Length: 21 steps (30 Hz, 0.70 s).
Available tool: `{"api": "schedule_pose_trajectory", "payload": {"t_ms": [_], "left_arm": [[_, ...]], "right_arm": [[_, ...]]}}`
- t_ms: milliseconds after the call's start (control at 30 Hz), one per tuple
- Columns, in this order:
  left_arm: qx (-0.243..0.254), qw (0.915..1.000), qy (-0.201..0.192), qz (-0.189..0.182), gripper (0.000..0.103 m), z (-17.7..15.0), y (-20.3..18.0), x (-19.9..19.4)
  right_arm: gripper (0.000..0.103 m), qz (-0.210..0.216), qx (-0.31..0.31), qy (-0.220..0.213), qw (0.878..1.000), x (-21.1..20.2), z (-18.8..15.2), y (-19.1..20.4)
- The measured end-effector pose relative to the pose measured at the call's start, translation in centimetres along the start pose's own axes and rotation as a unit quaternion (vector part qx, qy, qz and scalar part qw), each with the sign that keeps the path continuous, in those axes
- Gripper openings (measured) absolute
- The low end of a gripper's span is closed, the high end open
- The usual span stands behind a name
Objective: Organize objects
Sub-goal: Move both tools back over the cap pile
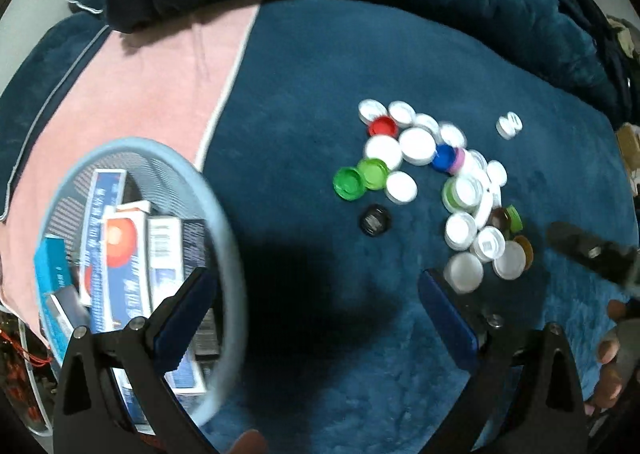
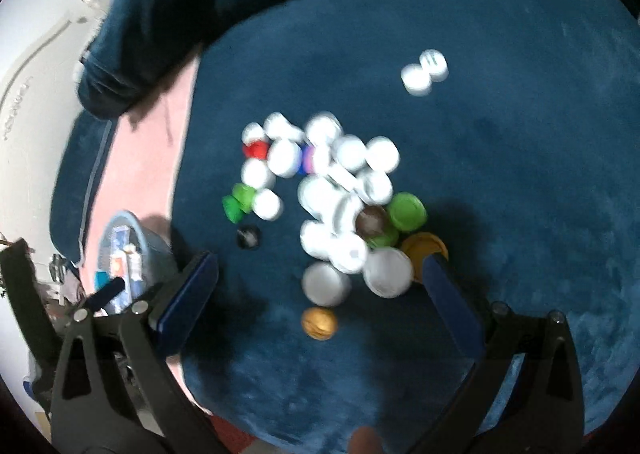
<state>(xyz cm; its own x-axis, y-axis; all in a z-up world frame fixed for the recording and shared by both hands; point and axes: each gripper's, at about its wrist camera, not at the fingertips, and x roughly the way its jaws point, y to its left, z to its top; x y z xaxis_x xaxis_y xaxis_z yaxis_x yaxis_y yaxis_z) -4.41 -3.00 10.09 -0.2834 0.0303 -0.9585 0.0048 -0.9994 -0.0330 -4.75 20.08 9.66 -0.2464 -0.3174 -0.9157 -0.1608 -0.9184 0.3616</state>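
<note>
1. Both grippers, left gripper (image 1: 316, 286) and right gripper (image 2: 320, 274), stand spread, holding nothing.
2. Bottle caps (image 1: 424, 169) cluster right of the blue basket (image 1: 224, 213); bare blanket (image 1: 292, 101) lies between.
3. Basket rim touches the pink sheet (image 1: 152, 85).

Dark teal plush blanket (image 1: 304, 65) beside pink sheet (image 1: 152, 77), white wall (image 2: 36, 13) behind.

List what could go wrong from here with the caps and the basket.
1. The bottle caps lie heaped and touching on the soft blue blanket; closing the open right gripper there may grab several or scatter them.
2. The small gold cap sits apart near the gripper and could be knocked away.
3. The basket already holds boxes, and the left gripper hangs by its rim and might tip it.
</note>
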Motion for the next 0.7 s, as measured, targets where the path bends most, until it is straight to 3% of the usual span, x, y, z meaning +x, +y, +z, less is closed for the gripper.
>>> {"api": "schedule_pose_trajectory", "payload": {"t_ms": [100,267,367,467,633,700], "left_arm": [[0.014,0.9997,0.007,-0.019,0.102,-0.6,-2.0,0.9],[0.038,0.9968,0.032,-0.062,0.101,-2.7,-5.7,3.3],[0.072,0.9947,0.039,-0.063,0.096,-4.3,-8.1,4.7],[0.096,0.9932,0.033,-0.056,0.09,-5.4,-9.6,5.6],[0.099,0.9922,0.026,-0.071,0.087,-5.7,-10.5,6.3],[0.1,0.9916,0.033,-0.075,0.079,-5.5,-10.7,7.0]], "right_arm": [[0.103,-0.023,-0.001,0.014,1.0,0.9,-0.5,-1.5],[0.102,-0.04,0.024,0.003,0.999,0.5,-0.7,-4.5],[0.101,-0.041,0.037,0.013,0.998,1.0,-0.9,-5.6],[0.093,-0.044,0.037,0.022,0.998,1.4,-0.9,-5.7],[0.093,-0.041,0.031,0.018,0.999,1.4,-0.7,-5.1],[0.093,-0.041,0.025,0.019,0.999,1.6,-0.7,-4.9]]}}
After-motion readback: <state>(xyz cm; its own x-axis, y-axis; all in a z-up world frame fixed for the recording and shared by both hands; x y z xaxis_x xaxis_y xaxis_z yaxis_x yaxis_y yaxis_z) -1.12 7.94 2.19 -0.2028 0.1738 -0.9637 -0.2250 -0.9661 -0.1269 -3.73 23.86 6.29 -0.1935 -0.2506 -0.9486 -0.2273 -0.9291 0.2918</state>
